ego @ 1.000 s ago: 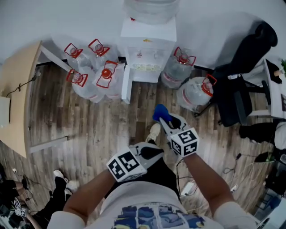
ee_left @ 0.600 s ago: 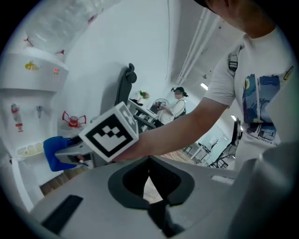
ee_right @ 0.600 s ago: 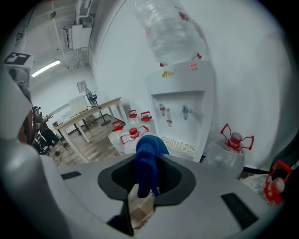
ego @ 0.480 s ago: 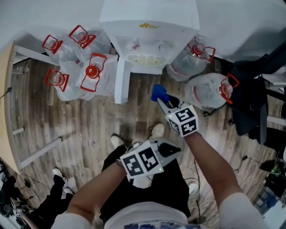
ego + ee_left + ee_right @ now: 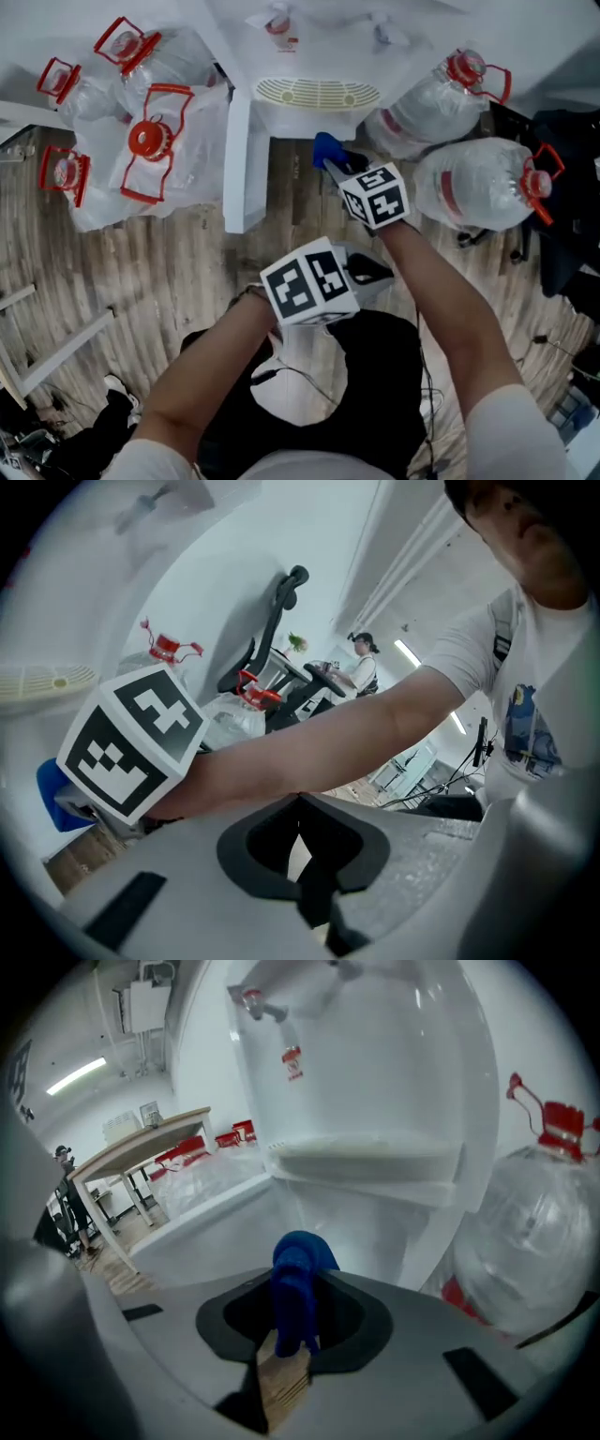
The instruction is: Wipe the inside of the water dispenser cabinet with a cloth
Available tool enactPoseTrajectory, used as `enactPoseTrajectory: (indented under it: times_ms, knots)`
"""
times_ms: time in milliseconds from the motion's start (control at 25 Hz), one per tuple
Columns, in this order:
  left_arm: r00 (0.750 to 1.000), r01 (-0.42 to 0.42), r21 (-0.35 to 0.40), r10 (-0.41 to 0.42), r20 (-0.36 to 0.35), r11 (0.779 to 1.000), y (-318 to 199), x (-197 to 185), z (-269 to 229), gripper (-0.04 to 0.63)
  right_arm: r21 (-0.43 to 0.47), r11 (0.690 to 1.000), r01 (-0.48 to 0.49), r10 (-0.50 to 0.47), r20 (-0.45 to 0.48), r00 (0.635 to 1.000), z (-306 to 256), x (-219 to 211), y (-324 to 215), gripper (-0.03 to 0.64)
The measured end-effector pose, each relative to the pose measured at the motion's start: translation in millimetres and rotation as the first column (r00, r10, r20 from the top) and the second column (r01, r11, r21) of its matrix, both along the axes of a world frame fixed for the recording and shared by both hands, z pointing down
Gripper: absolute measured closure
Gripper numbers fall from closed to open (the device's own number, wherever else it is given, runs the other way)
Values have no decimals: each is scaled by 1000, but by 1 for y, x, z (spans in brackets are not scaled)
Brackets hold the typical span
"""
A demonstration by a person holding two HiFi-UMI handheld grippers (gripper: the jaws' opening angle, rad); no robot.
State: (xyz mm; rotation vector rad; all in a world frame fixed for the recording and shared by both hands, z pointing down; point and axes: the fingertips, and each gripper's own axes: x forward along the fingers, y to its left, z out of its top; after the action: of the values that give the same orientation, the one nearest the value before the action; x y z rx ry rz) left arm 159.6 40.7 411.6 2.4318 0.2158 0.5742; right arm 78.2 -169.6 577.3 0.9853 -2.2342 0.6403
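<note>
Cloth (image 5: 325, 148), blue, sits pinched in the right tongs (image 5: 330, 165) just below the water dispenser (image 5: 314, 94), whose door (image 5: 236, 159) stands open. Left gripper view: left tongs (image 5: 302, 841) pressed together, empty. Right gripper view: cloth clamped, cabinet (image 5: 356, 1227) just ahead.

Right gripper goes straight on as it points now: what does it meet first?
Probably the inside of the cabinet: the right gripper, shut on the cloth, aims into the opening under the drip tray, with the open door to its left. Depth is unclear.
</note>
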Motion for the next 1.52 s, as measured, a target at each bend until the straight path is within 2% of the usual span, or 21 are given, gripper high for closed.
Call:
enactPoseTrajectory:
  times_ms: [160, 360, 520, 640, 800, 1040, 1240, 1520]
  knots:
    - [1000, -7, 7, 7, -15, 1000, -18, 1, 54, 592, 10, 999, -33, 33, -16, 999, 62, 4, -29, 531]
    - [999, 8, 23, -7, -50, 1000, -41, 5, 94, 592, 47, 996, -77, 78, -11, 997, 118, 12, -72, 531]
    - [996, 33, 25, -31, -78, 999, -53, 5, 112, 592, 75, 990, -123, 124, 0, 992, 153, 11, -106, 531]
    - [995, 45, 27, -43, -95, 999, -60, 0, 118, 592, 123, 985, -124, 130, -39, 991, 173, 9, -136, 531]
    - [993, 58, 35, -54, -107, 998, -72, -9, 126, 592, 169, 964, -203, 218, -74, 973, 199, 13, -175, 531]
    - [990, 61, 60, -53, -127, 996, -79, -15, 129, 592, 246, 923, -298, 323, -68, 944, 212, 15, -214, 532]
    - [991, 41, 64, -32, -132, 997, -77, -19, 133, 592, 225, 898, -378, 394, -29, 919, 225, 14, -226, 532]
    - [987, 37, 58, -27, -156, 998, -75, -26, 127, 592, 250, 883, -398, 416, -20, 909, 227, 14, -247, 532]
